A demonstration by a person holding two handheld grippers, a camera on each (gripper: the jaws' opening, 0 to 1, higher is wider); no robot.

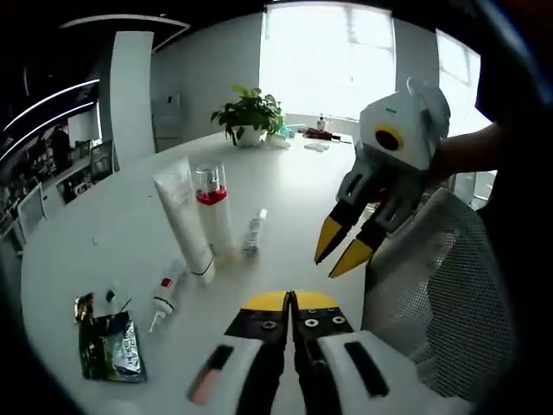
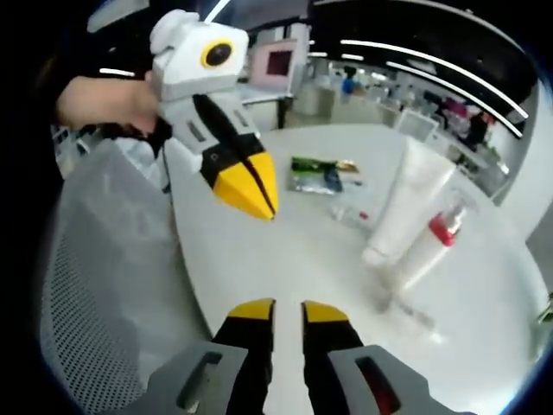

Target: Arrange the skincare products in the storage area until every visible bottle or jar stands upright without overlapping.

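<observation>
Left gripper (image 1: 291,298): nearest the lens in the left gripper view, its yellow-tipped jaws were pressed together with nothing between them, held above the near edge of the white table (image 1: 104,225). It showed again in the right gripper view (image 2: 251,192), jaws likewise together, hanging in the air over the table edge.

Right gripper (image 2: 287,309): its jaws stood a narrow way apart and empty. In the left gripper view it hung above the table edge (image 1: 342,248), a hand behind it, tips slightly parted.

White tube (image 1: 184,216): lay flat on the table, cap end toward the camera, touching or just beside the bottle. Also seen at (image 2: 406,207).

Red-capped bottle (image 1: 212,207): a pale pump bottle lying on its side alongside the tube, so not yet upright.

Small tubes: one slim tube (image 1: 254,230) lay just beside the bottle; another with a red band and pointed nozzle (image 1: 164,294) lay nearer the camera.

Sachets (image 1: 111,341): dark foil packets lying flat at the near left, apart from the tubes.

Mesh chair (image 1: 432,285): pushed up against the table, under the right gripper.

Potted plant (image 1: 248,112): at the far side of the table.

Task judgement: nothing was gripped and every product lay down, so the arranging seemed not begun; both tools appeared poised for a first reach, probably toward the tube and bottle pair.
</observation>
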